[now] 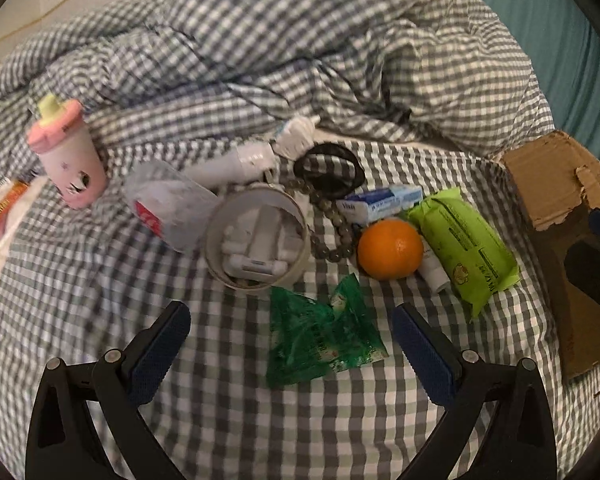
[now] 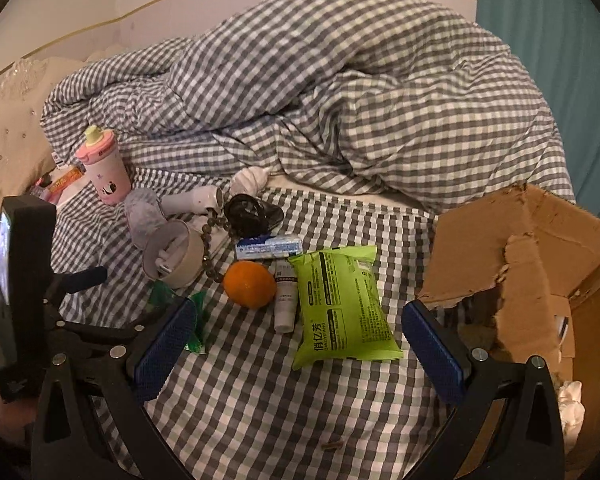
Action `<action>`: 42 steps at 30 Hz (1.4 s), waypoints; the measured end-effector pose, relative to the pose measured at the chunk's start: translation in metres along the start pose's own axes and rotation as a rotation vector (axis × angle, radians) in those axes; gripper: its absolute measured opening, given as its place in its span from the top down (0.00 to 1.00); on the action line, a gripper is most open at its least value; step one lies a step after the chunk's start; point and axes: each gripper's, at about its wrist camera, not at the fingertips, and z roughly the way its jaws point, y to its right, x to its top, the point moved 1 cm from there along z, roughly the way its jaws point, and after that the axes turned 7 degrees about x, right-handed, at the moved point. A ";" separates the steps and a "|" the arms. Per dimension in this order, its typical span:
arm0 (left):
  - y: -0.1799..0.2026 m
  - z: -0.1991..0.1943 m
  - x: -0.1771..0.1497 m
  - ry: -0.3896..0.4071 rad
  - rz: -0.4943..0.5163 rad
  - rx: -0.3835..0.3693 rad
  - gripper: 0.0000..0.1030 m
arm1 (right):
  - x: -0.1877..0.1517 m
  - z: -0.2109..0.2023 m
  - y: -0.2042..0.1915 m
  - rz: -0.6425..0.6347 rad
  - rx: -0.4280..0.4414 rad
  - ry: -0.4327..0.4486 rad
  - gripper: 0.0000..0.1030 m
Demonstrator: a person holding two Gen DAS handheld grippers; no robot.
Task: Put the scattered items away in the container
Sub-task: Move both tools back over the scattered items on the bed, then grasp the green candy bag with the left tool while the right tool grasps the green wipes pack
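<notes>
Nearest to me, my left claw [image 1: 292, 344] spreads wide and empty over the checked bedsheet [image 1: 228, 412], with a crumpled green wrapper [image 1: 320, 340] lying between its blue pads. My right claw [image 2: 300, 344] is likewise wide apart and holds nothing; the near end of a lime-green wipes pack [image 2: 340, 304] sits between its fingers.

Just left of the wipes pack lies a small white tube [image 2: 286, 300], and left of that an orange [image 2: 250, 284], touching the tube. Beyond the orange rests a blue-and-white box [image 2: 269, 246]. A string of brown beads [image 1: 332, 224] curves from the orange toward a black hair band [image 1: 330, 172] farther back. Left of the beads a roll of tape [image 1: 256, 240] stands tilted, with a white gadget inside its ring. A clear plastic bottle [image 1: 172, 204] lies beside the roll, and a pink cup [image 1: 70, 156] with a yellow spout stands far left. A rumpled checked duvet [image 2: 360, 100] fills the far side.

The cardboard box [image 2: 532, 264] stands at the right edge of the bed, flaps torn, well apart from most of the clutter.
</notes>
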 end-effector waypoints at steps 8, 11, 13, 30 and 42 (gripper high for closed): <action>0.007 0.032 -0.008 -0.026 -0.021 -0.026 0.00 | -0.009 0.025 0.014 0.029 0.011 -0.035 0.00; 0.012 0.042 -0.008 -0.023 -0.020 -0.042 0.00 | -0.009 0.030 0.020 0.039 0.011 -0.038 0.00; 0.016 0.047 -0.008 -0.040 -0.015 -0.047 0.00 | -0.009 0.033 0.022 0.044 0.009 -0.037 0.00; -0.006 0.054 -0.006 -0.038 -0.102 -0.030 0.62 | -0.014 0.083 0.035 0.049 -0.042 -0.127 0.00; -0.022 0.042 -0.006 -0.021 -0.128 -0.017 0.62 | -0.026 0.118 0.060 0.101 -0.126 -0.206 0.01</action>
